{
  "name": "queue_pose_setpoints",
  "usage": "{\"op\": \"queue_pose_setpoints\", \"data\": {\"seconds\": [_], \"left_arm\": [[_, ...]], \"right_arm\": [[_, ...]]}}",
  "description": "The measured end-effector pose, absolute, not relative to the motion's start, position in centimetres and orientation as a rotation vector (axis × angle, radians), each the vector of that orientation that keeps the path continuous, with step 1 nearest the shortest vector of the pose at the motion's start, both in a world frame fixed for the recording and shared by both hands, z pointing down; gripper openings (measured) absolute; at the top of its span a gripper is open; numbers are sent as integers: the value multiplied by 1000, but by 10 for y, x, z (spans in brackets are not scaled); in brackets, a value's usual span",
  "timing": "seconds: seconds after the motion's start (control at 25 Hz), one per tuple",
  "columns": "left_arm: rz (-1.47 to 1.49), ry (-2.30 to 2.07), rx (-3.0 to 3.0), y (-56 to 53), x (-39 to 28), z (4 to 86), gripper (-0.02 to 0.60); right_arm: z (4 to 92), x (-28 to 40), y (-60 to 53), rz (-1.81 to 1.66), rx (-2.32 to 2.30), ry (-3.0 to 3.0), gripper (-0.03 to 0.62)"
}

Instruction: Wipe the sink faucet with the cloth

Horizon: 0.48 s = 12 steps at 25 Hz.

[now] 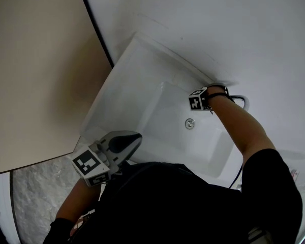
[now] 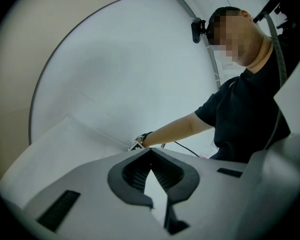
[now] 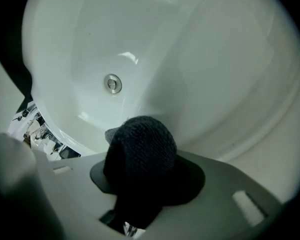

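My right gripper [image 3: 141,156] is shut on a dark knitted cloth [image 3: 140,141] that bulges out between its jaws. It hangs above the white sink basin [image 3: 200,69], pointing down toward the drain [image 3: 113,83]. In the head view only its marker cube [image 1: 196,100] shows, at the sink's far right side, with the hand behind it. My left gripper [image 1: 136,138] is shut with nothing in it and hovers level at the sink's near left corner; its closed jaws [image 2: 150,152] point across the basin toward the right arm. I cannot make out the faucet clearly in any view.
The white sink [image 1: 142,50] is set against a white wall, with a beige panel [image 1: 40,60] on the left and mottled stone floor [image 1: 40,197] below. A black cable [image 1: 240,101] loops by the right hand. The person's dark-shirted torso fills the bottom of the head view.
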State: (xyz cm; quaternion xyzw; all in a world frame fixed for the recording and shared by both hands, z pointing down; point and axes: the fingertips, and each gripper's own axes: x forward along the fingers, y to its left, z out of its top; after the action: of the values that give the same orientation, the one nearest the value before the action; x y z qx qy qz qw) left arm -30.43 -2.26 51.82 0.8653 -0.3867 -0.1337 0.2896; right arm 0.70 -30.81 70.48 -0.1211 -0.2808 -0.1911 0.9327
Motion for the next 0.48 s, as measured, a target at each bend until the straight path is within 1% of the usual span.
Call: {"op": "queue_pose_setpoints", "data": {"seconds": [0.2, 0.48], "left_arm": [[-367, -1066, 2263, -27, -304, 512, 0], [-324, -1028, 2332, -26, -299, 504, 0]], "right_arm": [[710, 5, -314, -368, -254, -595, 147], [649, 9, -279, -232, -259, -556, 146]]}}
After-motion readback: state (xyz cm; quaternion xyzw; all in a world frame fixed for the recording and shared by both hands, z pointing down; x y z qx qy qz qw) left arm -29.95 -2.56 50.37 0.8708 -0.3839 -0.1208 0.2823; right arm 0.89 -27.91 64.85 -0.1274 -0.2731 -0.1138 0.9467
